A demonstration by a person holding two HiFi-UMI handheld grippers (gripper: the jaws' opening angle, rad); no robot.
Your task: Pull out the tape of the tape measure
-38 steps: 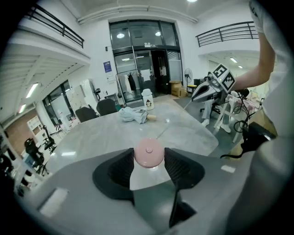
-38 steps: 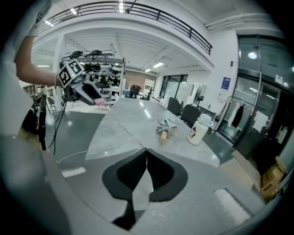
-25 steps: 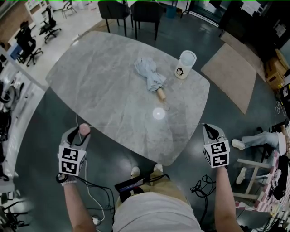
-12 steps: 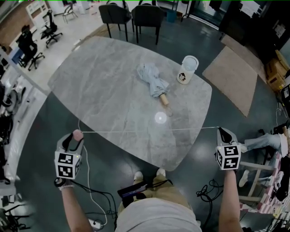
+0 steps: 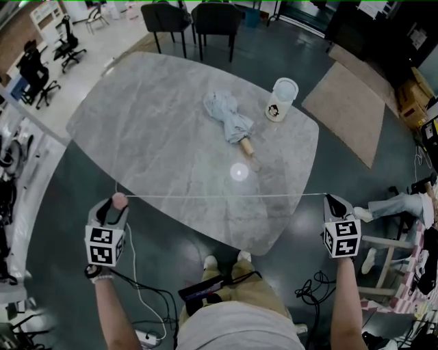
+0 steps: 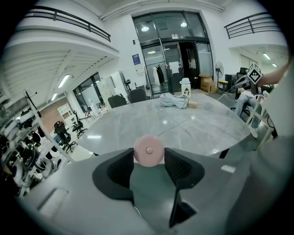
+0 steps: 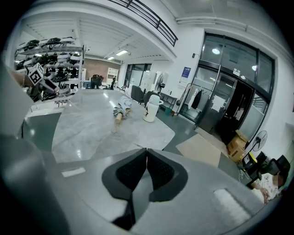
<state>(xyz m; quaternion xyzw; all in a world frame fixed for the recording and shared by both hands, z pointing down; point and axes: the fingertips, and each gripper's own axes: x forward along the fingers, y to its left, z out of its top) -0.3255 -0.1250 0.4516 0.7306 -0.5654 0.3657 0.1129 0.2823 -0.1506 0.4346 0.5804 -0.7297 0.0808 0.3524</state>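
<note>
A small round pink tape measure [image 5: 119, 199] sits between the fingers of my left gripper [image 5: 117, 203], low at the left of the head view. The left gripper view shows the pink case [image 6: 149, 150] clamped by both pads at the tips of that gripper [image 6: 149, 157]. A thin white tape [image 5: 226, 196] runs taut from the case across the near edge of the marble table [image 5: 150, 130] to my right gripper [image 5: 331, 201]. In the right gripper view, my right gripper [image 7: 146, 158] is pressed shut, and the tape between its pads is too thin to see.
On the table lie a folded grey umbrella [image 5: 230, 119] and a white lidded cup [image 5: 280, 99]. Dark chairs [image 5: 168, 19] stand at the far side, and a tan rug [image 5: 345, 109] lies to the right. Cables [image 5: 147, 294] trail on the floor, and a seated person's legs [image 5: 387, 205] are at the right.
My two hands have drawn further apart, and the tape between them is longer and taut across the table's near edge. Both grips are unchanged.
</note>
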